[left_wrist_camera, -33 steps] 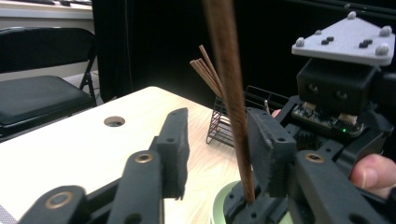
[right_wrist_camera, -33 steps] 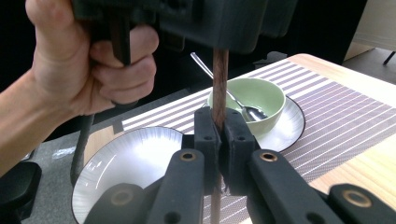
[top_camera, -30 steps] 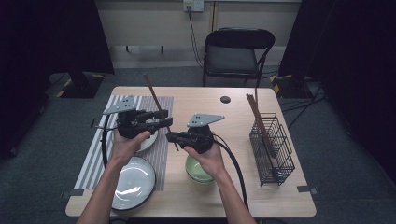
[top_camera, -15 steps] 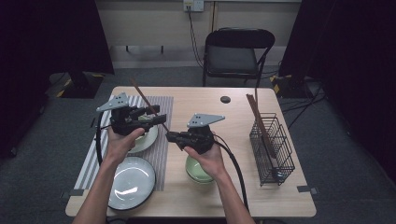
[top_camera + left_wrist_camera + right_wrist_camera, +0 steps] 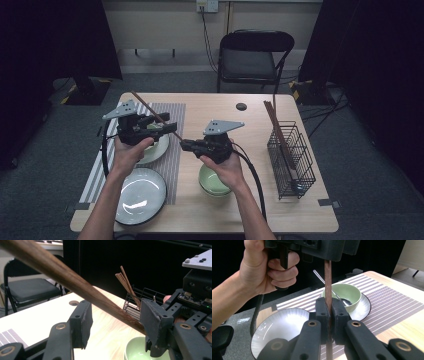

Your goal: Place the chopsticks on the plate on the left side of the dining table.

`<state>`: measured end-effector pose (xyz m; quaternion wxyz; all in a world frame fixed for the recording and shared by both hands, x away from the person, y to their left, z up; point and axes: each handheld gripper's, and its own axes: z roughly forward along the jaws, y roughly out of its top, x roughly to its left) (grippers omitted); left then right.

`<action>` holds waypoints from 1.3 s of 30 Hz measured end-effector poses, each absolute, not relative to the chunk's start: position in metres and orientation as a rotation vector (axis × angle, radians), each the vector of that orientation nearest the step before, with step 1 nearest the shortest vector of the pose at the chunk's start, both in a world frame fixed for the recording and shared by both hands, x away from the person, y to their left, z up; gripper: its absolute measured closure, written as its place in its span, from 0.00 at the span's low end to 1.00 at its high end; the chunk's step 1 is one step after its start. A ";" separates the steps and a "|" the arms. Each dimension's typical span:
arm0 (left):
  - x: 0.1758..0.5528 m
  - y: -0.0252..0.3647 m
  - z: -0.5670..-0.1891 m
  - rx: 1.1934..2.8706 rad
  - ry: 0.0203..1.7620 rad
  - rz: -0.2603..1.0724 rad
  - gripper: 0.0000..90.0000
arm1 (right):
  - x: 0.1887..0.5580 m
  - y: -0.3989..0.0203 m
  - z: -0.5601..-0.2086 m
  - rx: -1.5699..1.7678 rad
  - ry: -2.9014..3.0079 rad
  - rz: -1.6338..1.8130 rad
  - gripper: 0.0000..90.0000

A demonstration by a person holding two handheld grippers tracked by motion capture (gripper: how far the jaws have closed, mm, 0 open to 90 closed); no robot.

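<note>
A long dark wooden chopstick (image 5: 155, 115) slants from the back left down to my right gripper (image 5: 186, 145), which is shut on its lower end. In the right gripper view the chopstick (image 5: 327, 282) rises straight up out of the pinched right gripper (image 5: 328, 315). My left gripper (image 5: 167, 127) is held above the striped placemat (image 5: 172, 112), and its jaws have just been opening. In the left gripper view the chopstick (image 5: 75, 283) crosses between the parted pads of the left gripper (image 5: 116, 325), which do not press on it.
A green bowl (image 5: 343, 296) with a metal spoon sits on a small plate (image 5: 362, 310). A large plate (image 5: 142, 192) lies at the front left. Another green bowl (image 5: 212, 182) sits under my right hand. A wire basket (image 5: 292, 155) holding chopsticks (image 5: 275, 120) stands at the right.
The left gripper's jaws have spread apart around the chopstick. The chopstick's upper end has tipped toward the left. The right hand has stayed where it was.
</note>
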<state>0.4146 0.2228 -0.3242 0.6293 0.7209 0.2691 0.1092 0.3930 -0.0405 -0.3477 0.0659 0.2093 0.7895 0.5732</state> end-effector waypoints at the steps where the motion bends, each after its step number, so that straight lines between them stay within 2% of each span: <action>1: 0.415 0.223 -0.324 1.654 0.613 0.252 0.49 | 0.392 -0.041 -0.347 0.632 2.380 1.725 0.95; 6: 0.415 0.222 -0.324 1.656 0.625 0.242 0.46 | 0.390 -0.045 -0.345 0.623 2.369 1.727 0.95; 7: 0.412 0.223 -0.322 1.631 0.631 0.206 0.46 | 0.390 -0.045 -0.345 0.612 2.374 1.735 0.95; 20: 0.416 0.240 -0.315 1.639 0.663 0.279 0.39 | 0.384 -0.045 -0.352 0.596 2.394 1.731 0.95; 32: 0.420 0.261 -0.311 1.653 0.722 0.345 0.38 | 0.382 -0.045 -0.358 0.584 2.417 1.709 0.95; 39: 0.422 0.269 -0.320 1.650 0.752 0.324 0.38 | 0.380 -0.049 -0.351 0.575 2.393 1.723 0.95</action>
